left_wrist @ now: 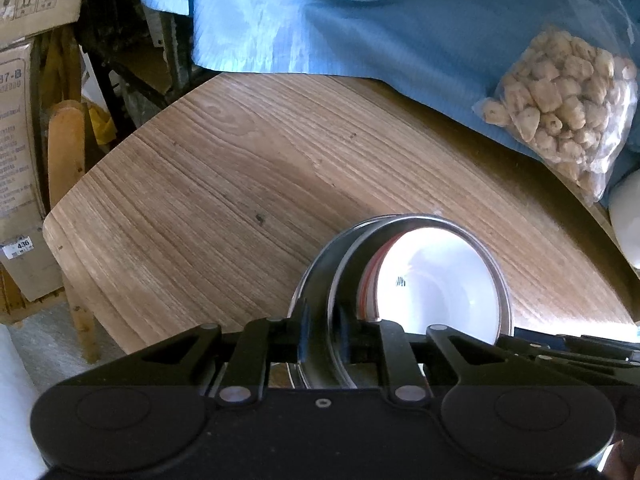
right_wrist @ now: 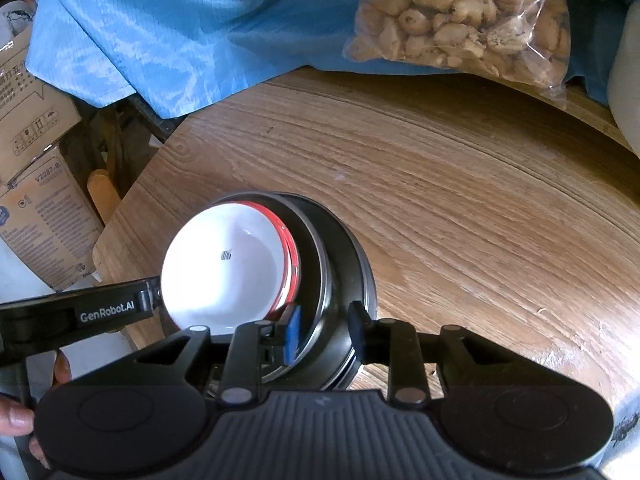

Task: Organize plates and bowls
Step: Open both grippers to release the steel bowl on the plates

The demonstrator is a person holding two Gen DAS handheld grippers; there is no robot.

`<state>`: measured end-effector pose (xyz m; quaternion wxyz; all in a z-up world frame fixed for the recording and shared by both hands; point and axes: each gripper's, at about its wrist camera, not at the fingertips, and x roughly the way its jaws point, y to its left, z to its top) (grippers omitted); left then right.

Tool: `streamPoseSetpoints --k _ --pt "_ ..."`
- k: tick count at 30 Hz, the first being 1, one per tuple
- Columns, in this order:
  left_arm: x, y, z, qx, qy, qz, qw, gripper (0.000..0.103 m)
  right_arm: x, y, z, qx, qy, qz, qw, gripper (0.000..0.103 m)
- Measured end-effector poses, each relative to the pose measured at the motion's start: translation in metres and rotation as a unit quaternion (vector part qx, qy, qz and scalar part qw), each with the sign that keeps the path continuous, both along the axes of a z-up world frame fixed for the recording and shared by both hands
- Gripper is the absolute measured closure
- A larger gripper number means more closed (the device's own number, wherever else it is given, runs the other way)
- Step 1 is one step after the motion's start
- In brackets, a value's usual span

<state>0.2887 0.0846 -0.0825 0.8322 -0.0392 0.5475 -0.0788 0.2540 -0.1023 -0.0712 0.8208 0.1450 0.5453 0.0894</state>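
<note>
A steel bowl (left_wrist: 320, 280) holds a white bowl with a red rim (left_wrist: 436, 280) nested inside it, above a wooden table (left_wrist: 240, 168). My left gripper (left_wrist: 324, 332) is shut on the steel bowl's rim on its left side. In the right wrist view the steel bowl (right_wrist: 344, 256) and the white bowl (right_wrist: 228, 268) show again. My right gripper (right_wrist: 324, 332) straddles the steel bowl's rim on the opposite side, its jaws closed on it. The left gripper's arm (right_wrist: 80, 316) enters from the left.
A blue cloth (left_wrist: 380, 20) covers the table's far side, with a clear bag of pale chunks (left_wrist: 560, 108) on it. A white object (left_wrist: 628, 220) sits at the right edge. Cardboard boxes (left_wrist: 20, 120) and a wooden chair (left_wrist: 68, 148) stand left of the table.
</note>
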Motion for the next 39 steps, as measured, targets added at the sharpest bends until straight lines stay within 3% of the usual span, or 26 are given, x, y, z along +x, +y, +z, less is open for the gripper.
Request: streamPoseSetpoints --k 5,8,10,13,14,22,25,27,34,39 --pt "-0.002 -0.002 0.001 0.010 -0.001 -0.005 0.9999 0.086 -0.002 0.001 0.002 -0.004 -0.003 -0.001 1.000 0.070" --pt "-0.003 -0.002 0.001 0.012 -0.002 -0.006 0.9999 0.085 -0.003 0.002 0.003 -0.021 -0.003 -0.006 1.000 0.053" --pt "-0.004 -0.003 0.001 0.017 -0.005 -0.008 0.9998 0.084 -0.003 -0.001 0.003 -0.013 -0.002 -0.009 1.000 0.053" --pt "-0.006 -0.005 0.003 0.061 -0.016 -0.004 0.9980 0.056 -0.005 -0.003 0.003 -0.013 -0.002 -0.013 1.000 0.053" --pt "-0.007 -0.004 0.003 0.068 -0.020 -0.005 0.9975 0.052 -0.006 -0.003 0.003 -0.014 -0.003 -0.013 1.000 0.053" --pt "-0.009 0.004 0.004 0.065 -0.024 -0.002 0.9976 0.045 -0.007 -0.001 0.004 -0.019 -0.005 -0.014 1.000 0.051" --pt "-0.010 0.004 0.004 0.066 -0.024 -0.001 0.9975 0.042 -0.008 -0.001 0.003 -0.021 -0.005 -0.019 1.000 0.046" --pt "-0.010 0.003 0.003 0.067 -0.024 -0.001 0.9974 0.040 -0.009 -0.002 0.002 -0.027 -0.004 -0.024 0.999 0.037" --pt "-0.009 0.007 0.003 0.075 -0.029 0.006 0.9967 0.027 -0.010 -0.008 0.002 -0.041 -0.003 -0.049 0.998 0.020" --pt "-0.011 0.012 0.004 0.076 -0.054 0.011 0.9956 0.007 -0.013 -0.010 0.005 -0.047 -0.015 -0.059 0.997 0.013"
